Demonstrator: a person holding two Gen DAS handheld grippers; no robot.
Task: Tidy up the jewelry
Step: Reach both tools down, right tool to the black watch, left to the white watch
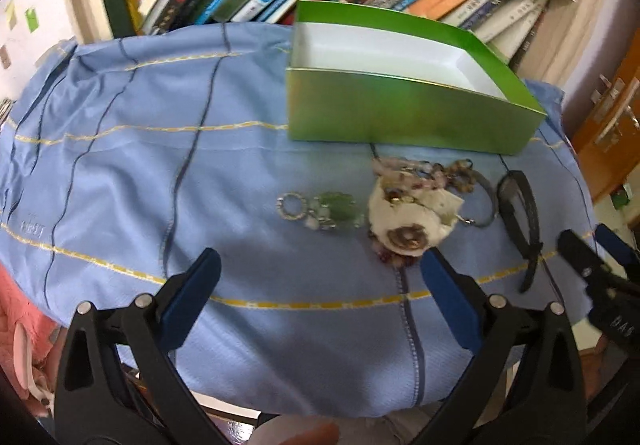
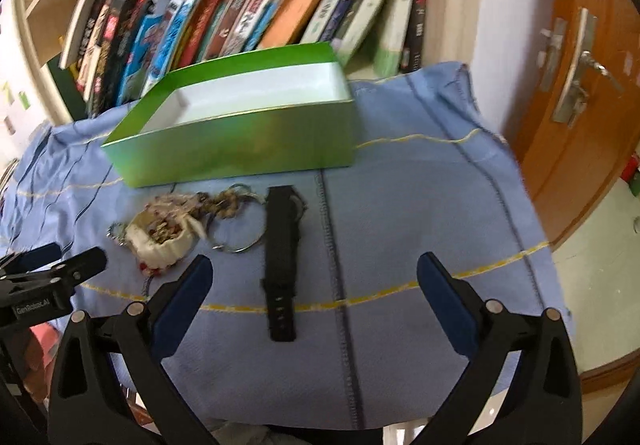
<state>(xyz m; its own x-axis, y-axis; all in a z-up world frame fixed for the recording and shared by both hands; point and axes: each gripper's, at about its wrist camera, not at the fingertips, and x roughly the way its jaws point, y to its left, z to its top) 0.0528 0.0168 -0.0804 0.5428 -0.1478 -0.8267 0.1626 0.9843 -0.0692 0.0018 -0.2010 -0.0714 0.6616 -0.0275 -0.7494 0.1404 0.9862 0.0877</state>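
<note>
Jewelry lies loose on the blue cloth (image 1: 120,173) that covers the desk, in a short row just in front of the green box (image 1: 400,117). In the left wrist view, a green pendant piece with a small beaded ring (image 1: 320,211) sits at the centre of the frame. Just right of it lies a cream pouch (image 1: 404,221) with a tangle of beaded strands (image 1: 424,169) heaped on and behind it. Further right, a black watch strap (image 1: 520,213) curves down toward the lower right.

The box stands open in the upper right of that view, its white inside bare as far as can be seen. In the right wrist view it (image 2: 240,149) fills the upper middle. Below it the pouch (image 2: 160,237) lies at centre left, touching a thin metal ring (image 2: 240,241). The strap (image 2: 282,261) stretches straight down the middle of that frame.

Left tongs (image 1: 320,285) are spread wide at the bottom of their own view and grip nothing, hovering over bare cloth just short of the pendant piece. Right tongs (image 2: 316,285) are equally wide and hold nothing, with the near end of the strap lying between the two blue pads (image 2: 184,301).

Leaning books (image 2: 260,13) on a shelf run across the top of both views, behind the box. A brown door (image 2: 580,85) fills the right edge of the right wrist view.
</note>
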